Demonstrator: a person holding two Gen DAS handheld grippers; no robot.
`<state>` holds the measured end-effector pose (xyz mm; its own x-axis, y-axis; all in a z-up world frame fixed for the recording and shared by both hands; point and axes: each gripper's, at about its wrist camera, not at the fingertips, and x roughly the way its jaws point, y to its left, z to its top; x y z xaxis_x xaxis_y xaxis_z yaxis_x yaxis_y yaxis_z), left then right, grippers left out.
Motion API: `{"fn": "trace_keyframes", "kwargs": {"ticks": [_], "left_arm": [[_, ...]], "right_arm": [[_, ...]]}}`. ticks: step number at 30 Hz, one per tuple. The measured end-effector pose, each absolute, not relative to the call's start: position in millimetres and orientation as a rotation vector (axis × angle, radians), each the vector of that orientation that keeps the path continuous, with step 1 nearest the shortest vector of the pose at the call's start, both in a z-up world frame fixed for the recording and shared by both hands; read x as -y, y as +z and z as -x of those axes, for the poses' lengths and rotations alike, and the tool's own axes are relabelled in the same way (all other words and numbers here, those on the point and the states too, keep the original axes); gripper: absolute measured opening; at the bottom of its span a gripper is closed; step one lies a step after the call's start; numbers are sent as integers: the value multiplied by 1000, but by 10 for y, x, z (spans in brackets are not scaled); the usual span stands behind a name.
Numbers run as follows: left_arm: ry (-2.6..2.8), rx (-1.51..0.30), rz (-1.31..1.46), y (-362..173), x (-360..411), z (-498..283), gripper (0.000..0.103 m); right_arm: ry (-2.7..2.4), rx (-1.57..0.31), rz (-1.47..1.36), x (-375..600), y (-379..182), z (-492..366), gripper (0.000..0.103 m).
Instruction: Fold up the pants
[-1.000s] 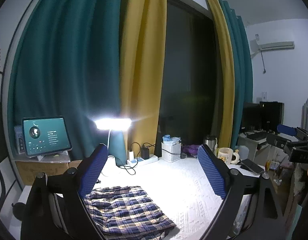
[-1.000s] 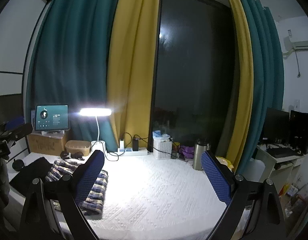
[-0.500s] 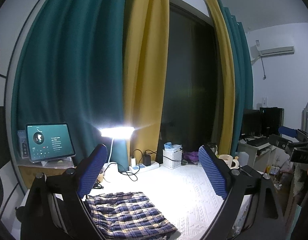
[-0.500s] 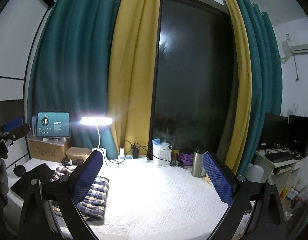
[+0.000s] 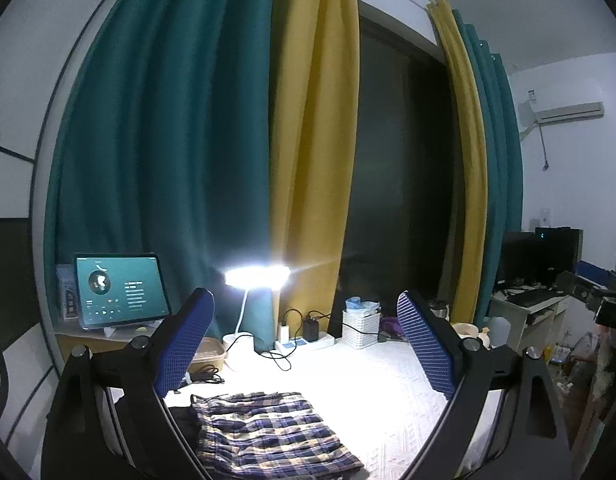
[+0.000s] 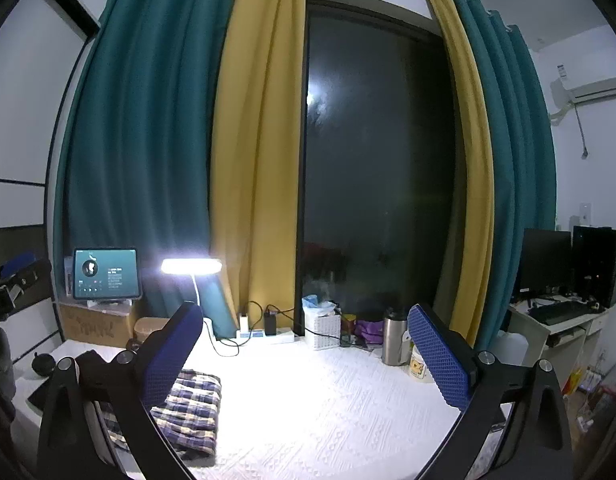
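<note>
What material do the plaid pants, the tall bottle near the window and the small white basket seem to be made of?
Plaid pants: soft woven cloth, probably cotton or flannel; matte, with limp folds.
Tall bottle: likely brushed stainless steel; grey body with a dull sheen and a dark cap.
White basket: probably moulded plastic with a woven-look pattern; from here I cannot rule out real wicker.

The plaid pants (image 5: 264, 432) run off the bottom edge below the left claw (image 5: 308, 344), and its left finger hides their near-left corner. In the right wrist view, the right claw (image 6: 304, 356) covers their left part with its left finger (image 6: 164, 356). Text on the tablet (image 5: 120, 292), beyond that finger, is too small to read, perhaps a music player.
</note>
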<state>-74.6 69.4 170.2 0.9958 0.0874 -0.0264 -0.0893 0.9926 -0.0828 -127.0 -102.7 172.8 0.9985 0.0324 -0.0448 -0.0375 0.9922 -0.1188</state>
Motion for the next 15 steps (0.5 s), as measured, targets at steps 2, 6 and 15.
{"fn": "trace_keyframes", "kwargs": {"ticks": [2, 6, 15], "left_arm": [[98, -14, 87, 1714, -698, 762, 93], [112, -16, 70, 1729, -696, 756, 93], [150, 4, 49, 1801, -669, 818, 93]], "right_arm": [[33, -36, 121, 1024, 1744, 1288, 103], [29, -24, 121, 1001, 1778, 1318, 103], [23, 18, 134, 961, 1907, 1422, 103]]}}
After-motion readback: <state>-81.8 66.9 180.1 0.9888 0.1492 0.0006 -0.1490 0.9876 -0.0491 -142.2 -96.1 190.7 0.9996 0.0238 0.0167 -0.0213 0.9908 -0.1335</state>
